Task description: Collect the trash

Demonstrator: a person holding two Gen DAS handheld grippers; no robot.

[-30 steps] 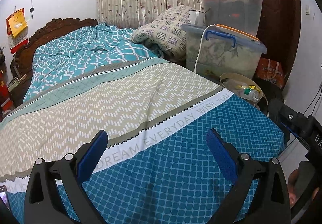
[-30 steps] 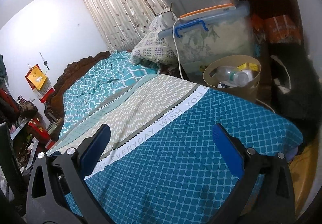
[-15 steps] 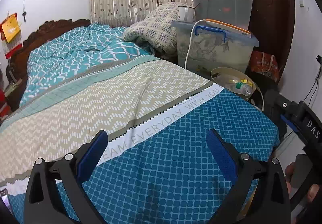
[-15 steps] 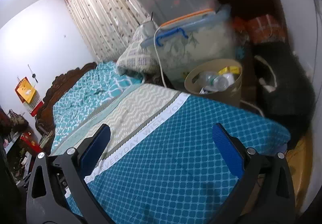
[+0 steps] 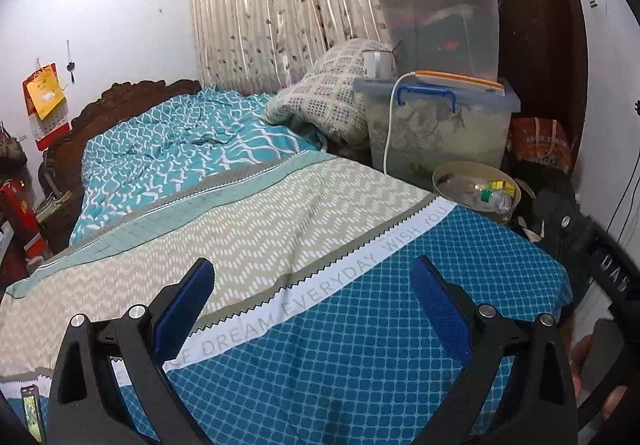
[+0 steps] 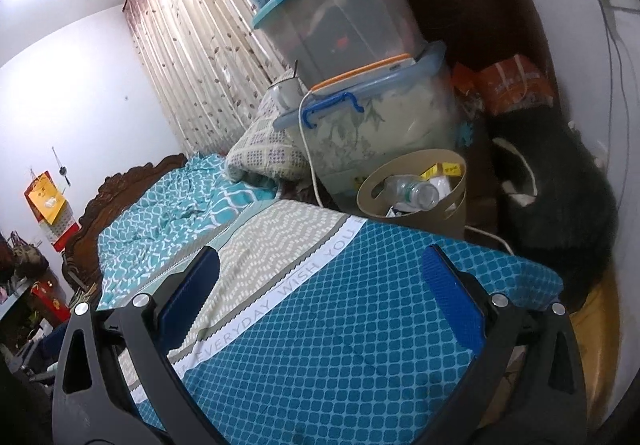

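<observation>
A tan waste bin (image 6: 416, 193) stands on the floor past the bed's far right corner; it also shows in the left wrist view (image 5: 476, 191). In it lie a clear plastic bottle (image 6: 412, 191) and small yellow boxes (image 6: 444, 169). My left gripper (image 5: 312, 277) is open and empty above the bedspread. My right gripper (image 6: 320, 265) is open and empty above the blue checked part of the bedspread, short of the bin. The right gripper's body (image 5: 608, 261) shows at the right edge of the left wrist view.
The bed (image 5: 224, 221) has a teal, beige and blue cover. Stacked plastic storage boxes (image 6: 344, 57) stand behind the bin, with a white cable (image 6: 310, 165) hanging down. A folded blanket (image 5: 324, 101) and a black bag (image 6: 556, 197) lie nearby. A phone (image 5: 32, 413) lies at bottom left.
Both grippers have drawn back and tilted up a little, so the boxes and curtain show higher. The right view has rolled to the left. Both grippers stay open.
</observation>
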